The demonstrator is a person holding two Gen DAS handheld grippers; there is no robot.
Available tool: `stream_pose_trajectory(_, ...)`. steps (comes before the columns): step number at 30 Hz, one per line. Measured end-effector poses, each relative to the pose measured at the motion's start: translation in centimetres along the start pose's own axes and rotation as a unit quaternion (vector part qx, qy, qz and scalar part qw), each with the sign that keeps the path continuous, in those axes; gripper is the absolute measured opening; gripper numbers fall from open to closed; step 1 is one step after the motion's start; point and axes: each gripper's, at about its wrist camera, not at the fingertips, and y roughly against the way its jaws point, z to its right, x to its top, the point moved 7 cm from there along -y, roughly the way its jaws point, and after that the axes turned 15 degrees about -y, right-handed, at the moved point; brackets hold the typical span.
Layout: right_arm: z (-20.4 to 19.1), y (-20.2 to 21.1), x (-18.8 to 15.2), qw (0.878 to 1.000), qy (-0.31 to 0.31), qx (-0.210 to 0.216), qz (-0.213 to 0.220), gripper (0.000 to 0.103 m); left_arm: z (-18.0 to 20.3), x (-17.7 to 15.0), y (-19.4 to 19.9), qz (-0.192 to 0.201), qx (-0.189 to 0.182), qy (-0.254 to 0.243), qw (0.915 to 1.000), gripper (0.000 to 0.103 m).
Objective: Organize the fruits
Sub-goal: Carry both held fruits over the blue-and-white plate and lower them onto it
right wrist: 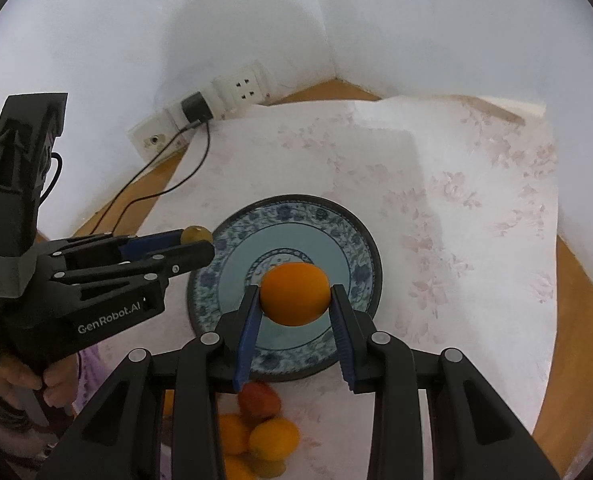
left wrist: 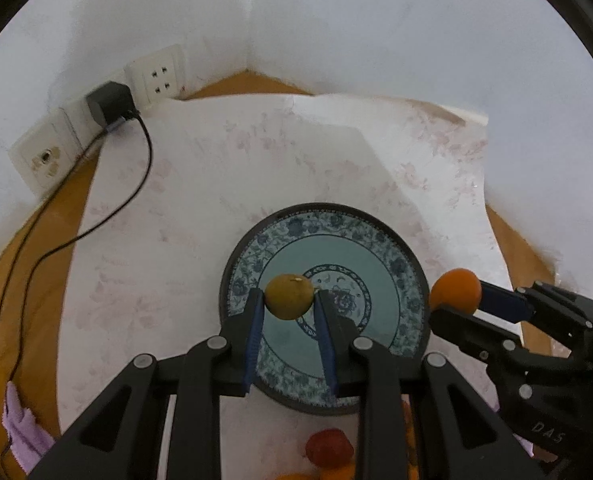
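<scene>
Fruit pile [right wrist: 256, 432] waits nearest me, unsorted; my left gripper [left wrist: 289, 300] clamps a yellow-green fruit [left wrist: 289, 295], my right gripper [right wrist: 295, 300] an orange [right wrist: 295, 294], both above the bare blue-patterned plate [right wrist: 336, 224]. Nothing plated yet.

A: What's the right gripper [right wrist: 295, 296] got?
B: An orange [right wrist: 295, 294], clamped between its blue pads above the blue patterned plate [right wrist: 360, 240].
A: And the left gripper [right wrist: 195, 242]?
B: It pinches a small yellowish fruit [right wrist: 196, 233] at the plate's left rim.
</scene>
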Motion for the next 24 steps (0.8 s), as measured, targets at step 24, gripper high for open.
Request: stream_pose_trajectory(24,1.5,-7.4,2.6,0.999,0.027,-0.024,-0.020,0.035,-0.3,2.1,-6.6,-0.025,-0.011,-0.015,0.9995,0.027)
